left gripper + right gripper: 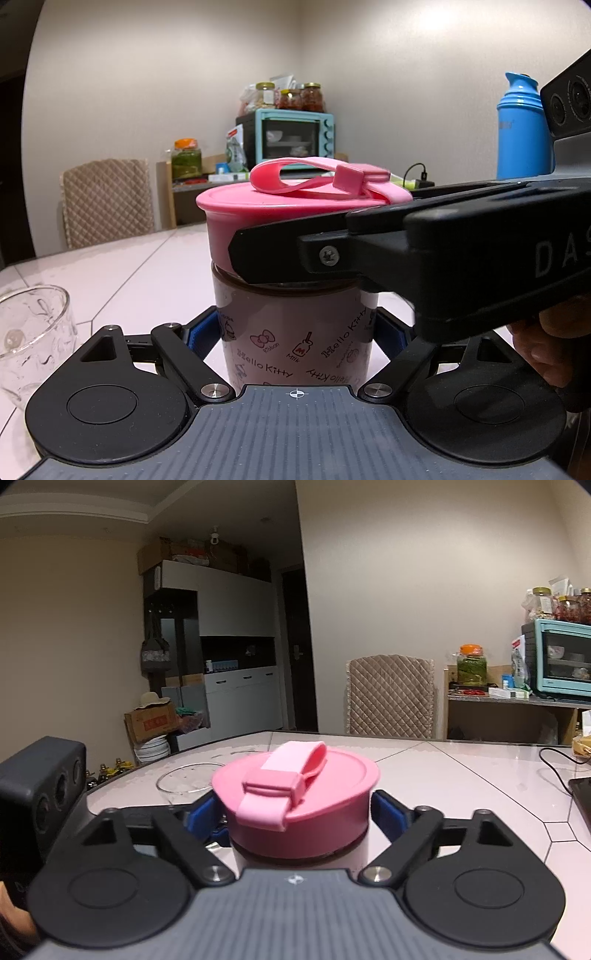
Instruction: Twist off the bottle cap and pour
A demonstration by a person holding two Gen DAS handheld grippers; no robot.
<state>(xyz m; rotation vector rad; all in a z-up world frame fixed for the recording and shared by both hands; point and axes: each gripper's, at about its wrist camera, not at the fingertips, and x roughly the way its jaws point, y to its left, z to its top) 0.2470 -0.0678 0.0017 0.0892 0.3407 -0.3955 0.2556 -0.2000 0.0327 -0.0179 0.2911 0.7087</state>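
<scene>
A pink Hello Kitty bottle (295, 332) stands upright on the pale tiled table (140, 266). My left gripper (295, 336) is shut on the bottle's body, blue pads against both sides. The pink cap (273, 218) with a strap loop sits on top. My right gripper (297, 818) is shut on the cap (295, 797), blue pads pressed to its rim; it shows in the left wrist view as a black arm (443, 251) reaching in from the right. A clear glass (29, 332) stands left of the bottle and also shows in the right wrist view (188, 779).
A blue thermos (521, 129) stands at the back right. A quilted chair (107, 199) stands at the table's far side. A shelf holds a teal oven (295, 140) and jars. A black cable (554, 771) and a dark device lie on the table's right side.
</scene>
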